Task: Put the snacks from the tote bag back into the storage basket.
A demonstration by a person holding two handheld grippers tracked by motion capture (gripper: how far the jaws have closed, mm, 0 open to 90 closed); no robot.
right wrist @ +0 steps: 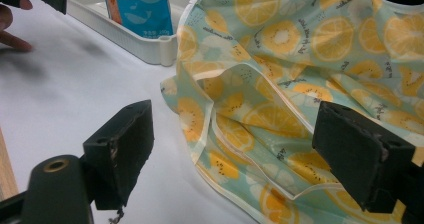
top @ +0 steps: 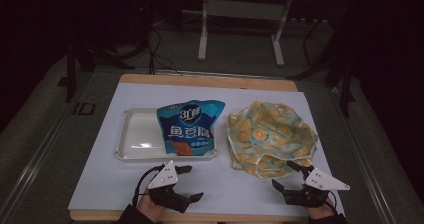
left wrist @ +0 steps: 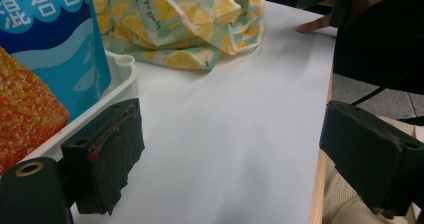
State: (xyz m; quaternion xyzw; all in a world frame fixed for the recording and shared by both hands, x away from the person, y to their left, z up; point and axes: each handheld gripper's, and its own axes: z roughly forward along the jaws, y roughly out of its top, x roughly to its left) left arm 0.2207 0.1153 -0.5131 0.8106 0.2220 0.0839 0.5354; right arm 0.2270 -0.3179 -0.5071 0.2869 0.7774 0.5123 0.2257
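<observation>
Two hand-held grippers rest at the near edge of the table: the left gripper (top: 187, 182) at about 7 o'clock and the right gripper (top: 286, 175) at about 5 o'clock, each with its jaws spread wide and nothing between them. Just beyond the right gripper, toward 2 o'clock, lies one crumpled lemon-print bag (top: 270, 138), its near hem close to the jaws but not touched. Ahead of the left gripper, toward 11 o'clock, sits one white tray (top: 136, 134) carrying one blue snack packet (top: 190, 126), which leans over the tray's right end. The packet's top is cut off in both gripper views, and the person's forearms are cropped at the frame's bottom. One white sheet (top: 100, 149) covers the wooden table (top: 200, 80). Beyond, at 12 o'clock, a white stand (top: 240, 14) and cables fade into a dark room, hard to make out.
</observation>
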